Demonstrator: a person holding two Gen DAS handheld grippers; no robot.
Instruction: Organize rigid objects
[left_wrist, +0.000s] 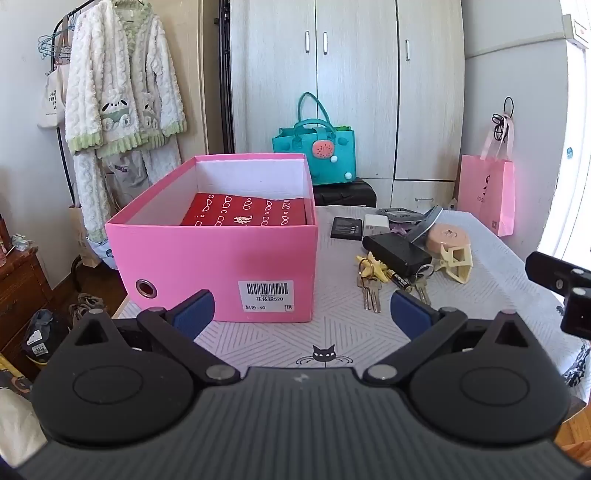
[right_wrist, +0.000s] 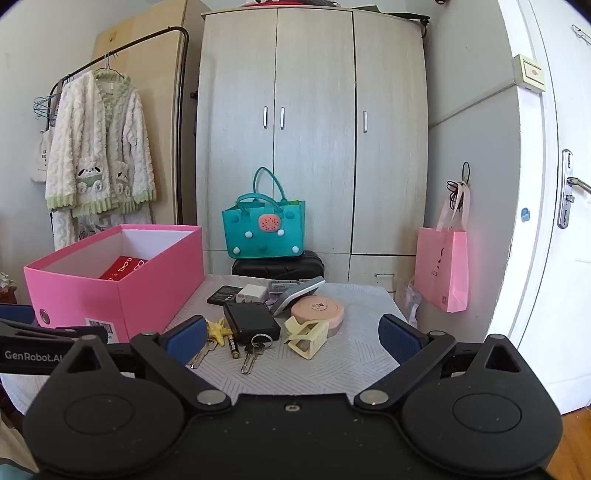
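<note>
Nearest the cameras, both tools hover above the front edge of the surface (right_wrist: 332, 373). The left gripper (left_wrist: 301, 314) has its fingers spread wide and holds nothing; the right gripper (right_wrist: 291, 338) is likewise spread and empty. This wide spread suits an approach to small items, judged as the stage before a first pick.

Just beyond the right gripper lies the clutter of rigid objects: keys (right_wrist: 253, 352), a battery (right_wrist: 233, 346), a yellow star clip (right_wrist: 218, 330), a cream hair claw (right_wrist: 306, 338), a black box (right_wrist: 251, 320) and a round pink case (right_wrist: 319, 310). They touch or overlap, so each pick calls for a narrow entry between neighbours.

To the left of the pile stands the open pink box (left_wrist: 214, 258), its short labelled end facing the left gripper. A red packet (left_wrist: 245, 214) lies flat inside, with free room above it. The box is the likely destination.

Farther back, a teal bag (right_wrist: 264, 229) rests before the wardrobe (right_wrist: 314, 129).
</note>
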